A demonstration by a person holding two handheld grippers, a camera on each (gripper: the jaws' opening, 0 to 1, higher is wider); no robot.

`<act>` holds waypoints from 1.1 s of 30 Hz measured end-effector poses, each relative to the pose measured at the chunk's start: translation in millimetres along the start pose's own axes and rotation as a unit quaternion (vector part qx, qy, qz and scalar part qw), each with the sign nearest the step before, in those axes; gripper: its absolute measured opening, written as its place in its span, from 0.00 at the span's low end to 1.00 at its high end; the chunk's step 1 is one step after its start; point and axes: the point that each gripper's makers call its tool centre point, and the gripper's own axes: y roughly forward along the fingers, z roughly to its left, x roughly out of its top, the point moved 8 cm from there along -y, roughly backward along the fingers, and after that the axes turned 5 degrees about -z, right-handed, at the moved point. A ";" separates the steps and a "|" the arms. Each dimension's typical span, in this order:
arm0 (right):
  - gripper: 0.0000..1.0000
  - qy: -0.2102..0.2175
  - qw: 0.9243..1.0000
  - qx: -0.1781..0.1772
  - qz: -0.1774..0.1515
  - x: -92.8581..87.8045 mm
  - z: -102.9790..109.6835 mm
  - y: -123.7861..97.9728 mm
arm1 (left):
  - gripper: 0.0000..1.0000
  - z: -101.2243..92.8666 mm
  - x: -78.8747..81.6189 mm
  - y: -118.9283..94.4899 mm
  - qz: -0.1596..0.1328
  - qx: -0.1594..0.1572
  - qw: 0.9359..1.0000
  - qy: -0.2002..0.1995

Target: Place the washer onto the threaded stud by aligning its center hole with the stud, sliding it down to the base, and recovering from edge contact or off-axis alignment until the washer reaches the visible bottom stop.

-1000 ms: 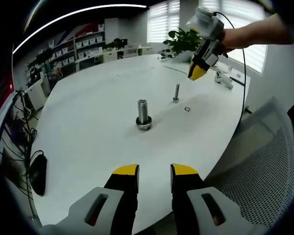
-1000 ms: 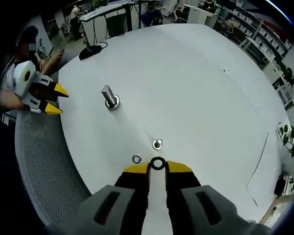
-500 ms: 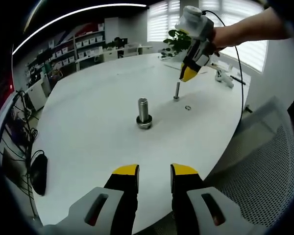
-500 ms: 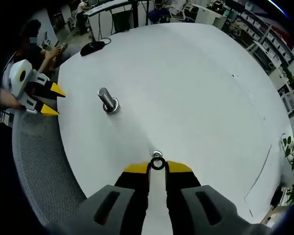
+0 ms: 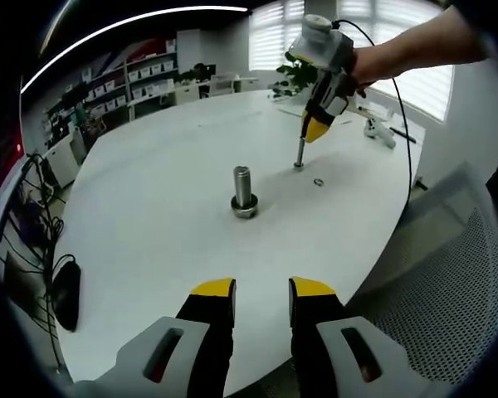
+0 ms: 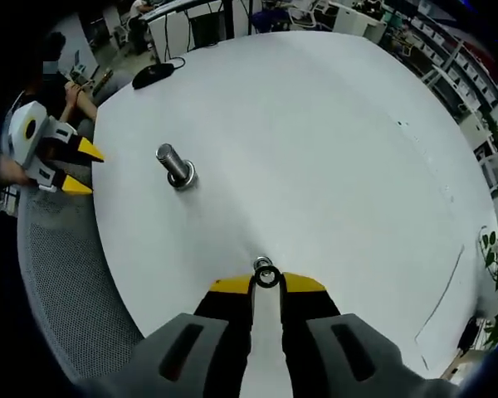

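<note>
My right gripper (image 6: 266, 283) is shut on a small dark washer (image 6: 267, 278), pinched upright between its yellow tips. The washer hangs just over the top of the thin threaded stud (image 6: 262, 264), their edges overlapping. In the left gripper view, the right gripper (image 5: 316, 131) points down right above that thin stud (image 5: 300, 154). A second loose washer (image 5: 318, 182) lies on the white table (image 5: 166, 199) beside the stud. A thicker bolt (image 5: 243, 191) stands upright mid-table, seen as the thick bolt (image 6: 175, 166) in the right gripper view. My left gripper (image 5: 261, 292) is open near the table's edge.
A black computer mouse (image 5: 63, 292) lies at the table's left edge. A mesh chair (image 5: 448, 282) stands to the right of the table. White tools (image 5: 379, 133) lie at the far side. Shelves and desks fill the room behind. A seated person (image 6: 54, 75) is beyond the table.
The right gripper has moved in over the thin stud with the washer, which now sits right at the stud's top. The left gripper has stayed still.
</note>
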 end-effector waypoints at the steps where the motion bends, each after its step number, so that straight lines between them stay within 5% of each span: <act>1: 0.14 0.002 1.000 -0.001 -0.001 0.5 -0.5 0.2 | 0.24 0.0 0.0 -0.1 0.000 0.000 1.000 0.000; 33: 0.14 -0.016 0.998 0.019 0.056 -5.7 -4.8 36.2 | 0.23 -1.0 -1.0 0.4 0.006 -0.004 1.000 0.001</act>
